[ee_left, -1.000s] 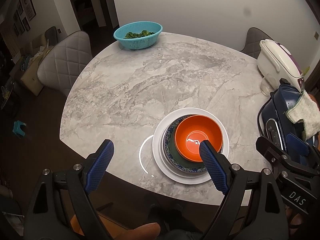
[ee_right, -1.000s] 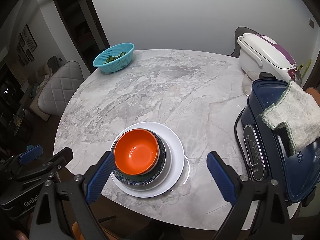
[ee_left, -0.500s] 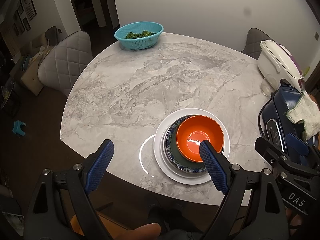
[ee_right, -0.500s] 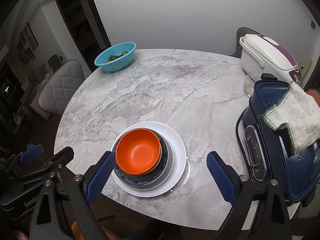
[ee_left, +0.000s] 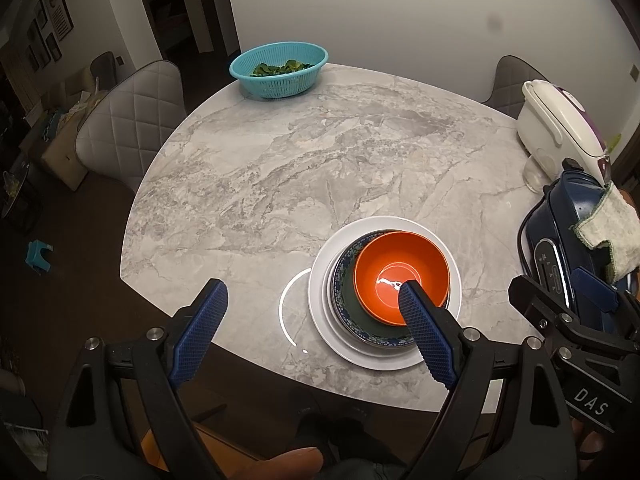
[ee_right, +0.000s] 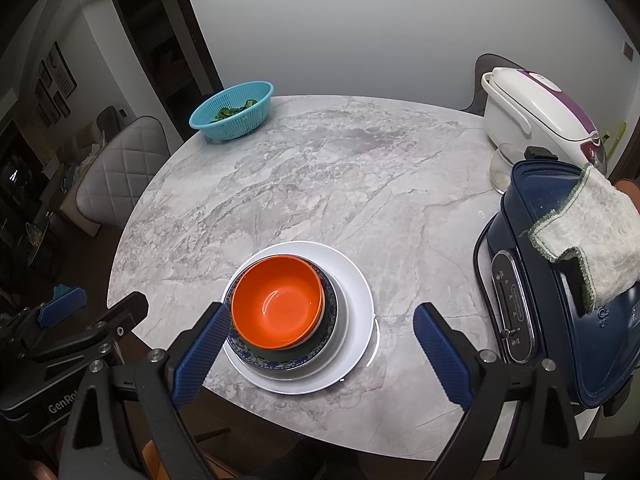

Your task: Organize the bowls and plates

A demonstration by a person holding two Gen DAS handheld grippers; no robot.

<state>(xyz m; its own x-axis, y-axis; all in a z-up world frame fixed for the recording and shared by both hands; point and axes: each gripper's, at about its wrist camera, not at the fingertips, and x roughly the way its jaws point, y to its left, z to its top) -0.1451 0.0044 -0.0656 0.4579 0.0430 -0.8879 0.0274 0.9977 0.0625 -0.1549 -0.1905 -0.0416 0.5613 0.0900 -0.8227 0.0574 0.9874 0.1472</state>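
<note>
The round marble table [ee_right: 320, 184] carries, at its right edge, a dark blue appliance [ee_right: 560, 320] draped with a cloth [ee_right: 592, 240] and a white and purple cooker [ee_right: 536, 112] behind it, with a teal basket [ee_right: 232, 110] of greens at the far left edge. Near the front edge sits a white plate [ee_right: 356, 292], on it a blue-patterned dish [ee_right: 280, 362], and in that an orange bowl [ee_right: 276, 302]. The left tongs [ee_left: 308, 296] and right tongs [ee_right: 322, 316] both hang wide apart above the stack, gripping nothing
</note>
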